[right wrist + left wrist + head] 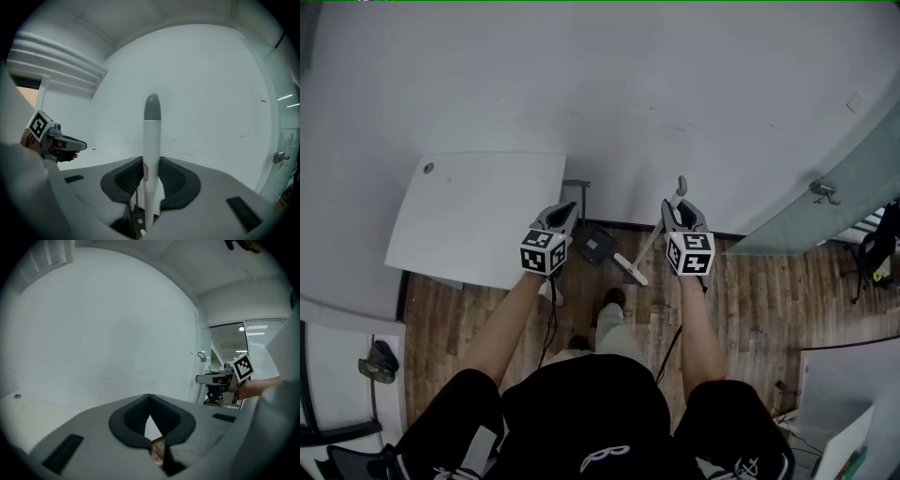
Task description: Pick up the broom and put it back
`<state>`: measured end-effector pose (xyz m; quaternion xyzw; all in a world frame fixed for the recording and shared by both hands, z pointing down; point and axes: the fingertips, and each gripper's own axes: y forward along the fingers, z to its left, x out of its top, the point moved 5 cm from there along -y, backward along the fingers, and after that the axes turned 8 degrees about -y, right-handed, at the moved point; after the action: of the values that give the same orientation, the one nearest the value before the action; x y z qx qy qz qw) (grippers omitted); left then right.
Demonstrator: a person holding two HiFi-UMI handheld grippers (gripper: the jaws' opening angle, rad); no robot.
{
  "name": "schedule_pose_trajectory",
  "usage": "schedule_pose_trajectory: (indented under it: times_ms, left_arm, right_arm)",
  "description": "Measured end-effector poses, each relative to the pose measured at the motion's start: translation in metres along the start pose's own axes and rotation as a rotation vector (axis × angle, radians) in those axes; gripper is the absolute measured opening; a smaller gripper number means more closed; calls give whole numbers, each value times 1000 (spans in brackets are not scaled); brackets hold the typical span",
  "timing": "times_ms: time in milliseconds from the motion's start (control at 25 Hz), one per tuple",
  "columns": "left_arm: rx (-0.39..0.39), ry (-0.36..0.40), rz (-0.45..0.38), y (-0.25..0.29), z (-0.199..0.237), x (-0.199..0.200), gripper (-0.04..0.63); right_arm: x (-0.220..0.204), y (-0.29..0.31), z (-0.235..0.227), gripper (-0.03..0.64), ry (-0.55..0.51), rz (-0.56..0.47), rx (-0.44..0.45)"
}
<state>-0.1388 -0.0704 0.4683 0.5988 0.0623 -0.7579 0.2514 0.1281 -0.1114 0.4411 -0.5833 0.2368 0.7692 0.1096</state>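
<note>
The broom has a white handle (152,136) with a grey cap, and it stands nearly upright between my right gripper's pads. My right gripper (675,208) is shut on that handle just below the cap. In the head view the handle (657,236) slants down to the pale broom head (630,269) by the wooden floor. My left gripper (567,208) is held up level beside it, shut with nothing in it, its tips meeting (149,397). Both point at the white wall. From the left gripper view the right gripper (208,379) and the handle's cap (201,356) show at right.
A white table (478,216) stands at left against the wall. A dark dustpan-like thing (595,244) with an upright stem sits on the floor by the skirting. A glass door (825,202) with a handle is at right. My feet are on the wooden floor (750,300).
</note>
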Motion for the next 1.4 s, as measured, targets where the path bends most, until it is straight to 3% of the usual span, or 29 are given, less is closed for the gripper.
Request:
schedule_pose_trajectory:
  times_ms: [640, 1400]
  left_arm:
    - [-9, 30, -51, -8, -16, 24, 17]
    - [-17, 32, -34, -6, -12, 20, 17]
  right_arm:
    - [13, -25, -13, 115, -24, -23, -21]
    - [7, -25, -8, 115, -11, -2, -11]
